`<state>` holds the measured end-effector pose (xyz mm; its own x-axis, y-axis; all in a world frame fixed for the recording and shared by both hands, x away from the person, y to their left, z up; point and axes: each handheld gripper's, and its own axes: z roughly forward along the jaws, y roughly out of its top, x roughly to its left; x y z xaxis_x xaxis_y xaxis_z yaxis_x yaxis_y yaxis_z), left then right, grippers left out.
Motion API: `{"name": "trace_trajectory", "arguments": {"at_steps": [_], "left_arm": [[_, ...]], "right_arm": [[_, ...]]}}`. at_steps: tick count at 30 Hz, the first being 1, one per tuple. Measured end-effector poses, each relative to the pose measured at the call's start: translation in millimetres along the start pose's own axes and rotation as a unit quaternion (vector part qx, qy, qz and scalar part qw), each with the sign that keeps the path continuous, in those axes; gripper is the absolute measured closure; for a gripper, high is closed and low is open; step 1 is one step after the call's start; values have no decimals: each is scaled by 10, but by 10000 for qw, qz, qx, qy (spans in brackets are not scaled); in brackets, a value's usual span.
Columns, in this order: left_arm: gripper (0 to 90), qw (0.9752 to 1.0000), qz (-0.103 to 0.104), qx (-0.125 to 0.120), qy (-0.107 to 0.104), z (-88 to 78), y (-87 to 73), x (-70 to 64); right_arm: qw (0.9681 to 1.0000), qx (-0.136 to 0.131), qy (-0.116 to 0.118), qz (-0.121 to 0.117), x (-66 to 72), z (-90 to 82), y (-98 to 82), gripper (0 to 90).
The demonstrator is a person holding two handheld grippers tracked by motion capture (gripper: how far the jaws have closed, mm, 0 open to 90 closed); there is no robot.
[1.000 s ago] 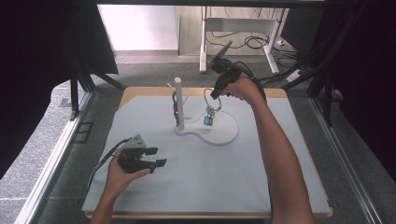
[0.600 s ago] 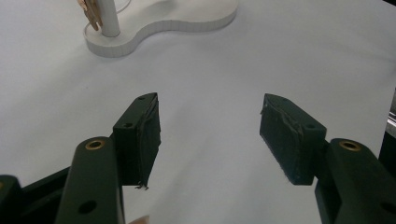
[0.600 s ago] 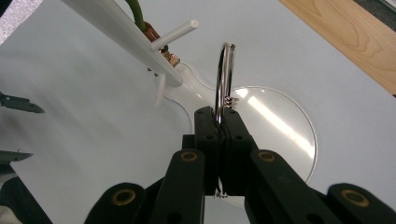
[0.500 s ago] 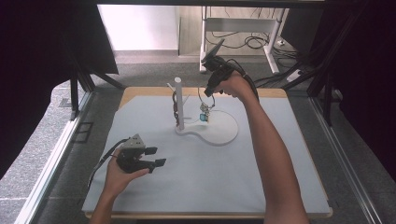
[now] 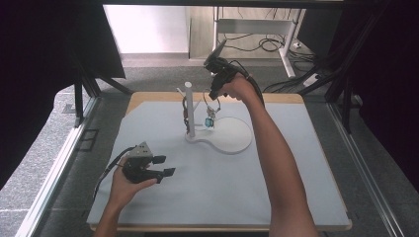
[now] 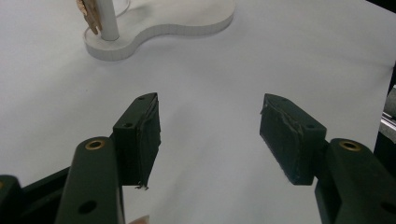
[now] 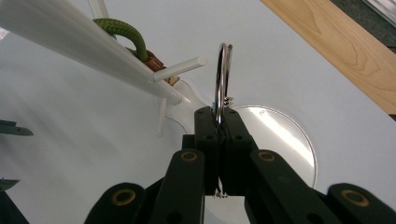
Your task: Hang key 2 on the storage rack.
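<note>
Your right gripper [image 7: 219,122] pinches the metal ring [image 7: 223,79] edge-on; the peg [image 7: 180,68] sits at ten o'clock, so a tilted approach glances off. Left gripper [image 6: 210,135] idles wide.

We note a wooden table [image 5: 291,98] covered almost wholly by a pale grey-white mat [image 5: 276,182], wood showing along the far edge. On the mat, toward the far middle, stands a white stand base [image 5: 232,136], pear-shaped, with an upright white post [image 5: 188,106] at its narrow end.
</note>
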<state>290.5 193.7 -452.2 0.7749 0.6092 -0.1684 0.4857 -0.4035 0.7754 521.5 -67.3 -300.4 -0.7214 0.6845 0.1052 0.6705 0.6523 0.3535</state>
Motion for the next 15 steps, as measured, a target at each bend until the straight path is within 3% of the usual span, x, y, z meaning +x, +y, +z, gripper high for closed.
{"name": "trace_trajectory", "arguments": {"at_steps": [15], "left_arm": [[387,10000,8,30,-33,19,0,-13]], "right_arm": [[10000,-41,31,47,-14,197,46,877]]}}
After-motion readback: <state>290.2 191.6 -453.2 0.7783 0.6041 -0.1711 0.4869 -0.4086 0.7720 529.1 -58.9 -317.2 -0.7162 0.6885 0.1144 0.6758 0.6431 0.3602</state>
